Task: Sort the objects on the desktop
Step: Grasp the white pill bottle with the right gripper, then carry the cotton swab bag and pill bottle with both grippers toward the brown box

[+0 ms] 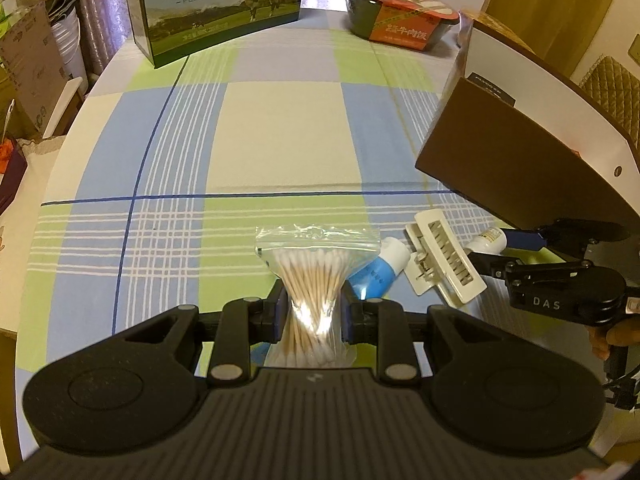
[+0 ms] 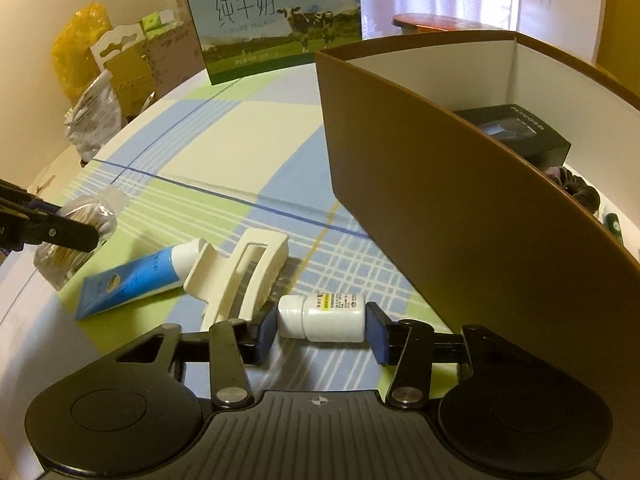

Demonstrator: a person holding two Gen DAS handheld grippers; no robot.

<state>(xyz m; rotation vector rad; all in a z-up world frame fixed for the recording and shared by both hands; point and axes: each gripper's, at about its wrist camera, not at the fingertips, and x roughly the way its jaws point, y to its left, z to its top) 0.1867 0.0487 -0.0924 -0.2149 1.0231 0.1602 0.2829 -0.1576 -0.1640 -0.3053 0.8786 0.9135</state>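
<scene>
Far ahead of the left gripper (image 1: 312,312), the milk carton (image 1: 216,4) reads "纯牛奶" over "PURE MILK". To its right, the right gripper (image 1: 516,248) bears "DAS". The meal bowl (image 1: 400,12) ahead has an orange label, perhaps "牛肉饭". Ahead-right of the right gripper, inside the brown box (image 2: 440,184), a black case (image 2: 516,132) shows lettering like "FLYCO". The pill bottle (image 2: 324,316) print is too small.

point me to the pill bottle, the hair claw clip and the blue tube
pill bottle (image 2: 326,317), right wrist view, on its white labelled body.
hair claw clip (image 2: 244,276), right wrist view, on its cream upper arm.
blue tube (image 2: 132,280), right wrist view, on its blue body.
</scene>
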